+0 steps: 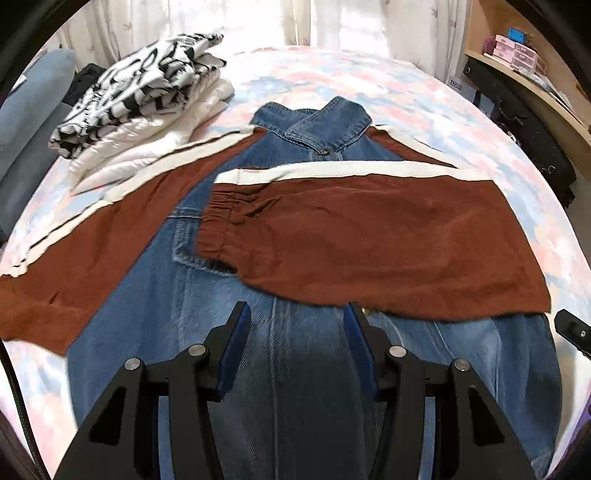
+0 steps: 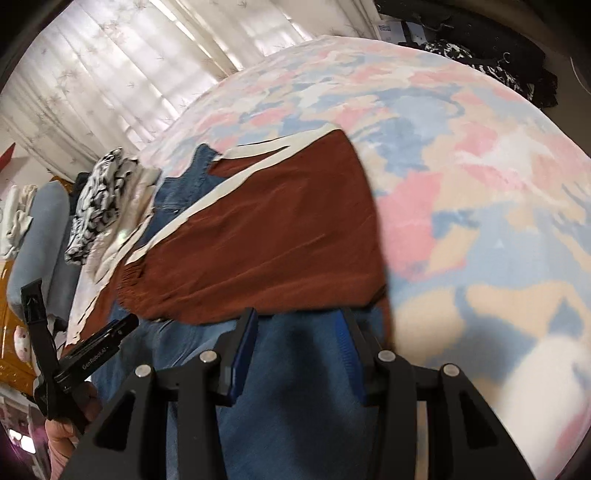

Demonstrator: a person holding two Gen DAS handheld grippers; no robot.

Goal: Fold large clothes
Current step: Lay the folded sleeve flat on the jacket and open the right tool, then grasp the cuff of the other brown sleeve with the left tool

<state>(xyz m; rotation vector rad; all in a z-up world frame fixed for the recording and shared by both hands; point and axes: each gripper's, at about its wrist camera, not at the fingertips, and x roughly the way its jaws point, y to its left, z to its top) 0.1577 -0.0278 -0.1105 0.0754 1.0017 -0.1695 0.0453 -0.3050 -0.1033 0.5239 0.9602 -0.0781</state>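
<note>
A denim jacket (image 1: 295, 362) with brown sleeves lies flat on the bed, collar (image 1: 325, 125) away from me. Its right sleeve (image 1: 369, 236) is folded across the chest; its left sleeve (image 1: 85, 258) is spread out to the left. My left gripper (image 1: 295, 325) is open and empty, hovering over the lower denim front. My right gripper (image 2: 299, 332) is open and empty over the jacket's right side (image 2: 280, 406), just below the folded brown sleeve (image 2: 266, 243). The left gripper shows at the left edge of the right wrist view (image 2: 92, 350).
A stack of folded clothes (image 1: 140, 96), black-and-white on top of white, sits at the back left of the bed. The pastel bedspread (image 2: 480, 221) stretches to the right. Curtains (image 1: 295, 18) hang behind; a wooden shelf (image 1: 535, 85) stands right; a grey cushion (image 1: 26, 122) lies left.
</note>
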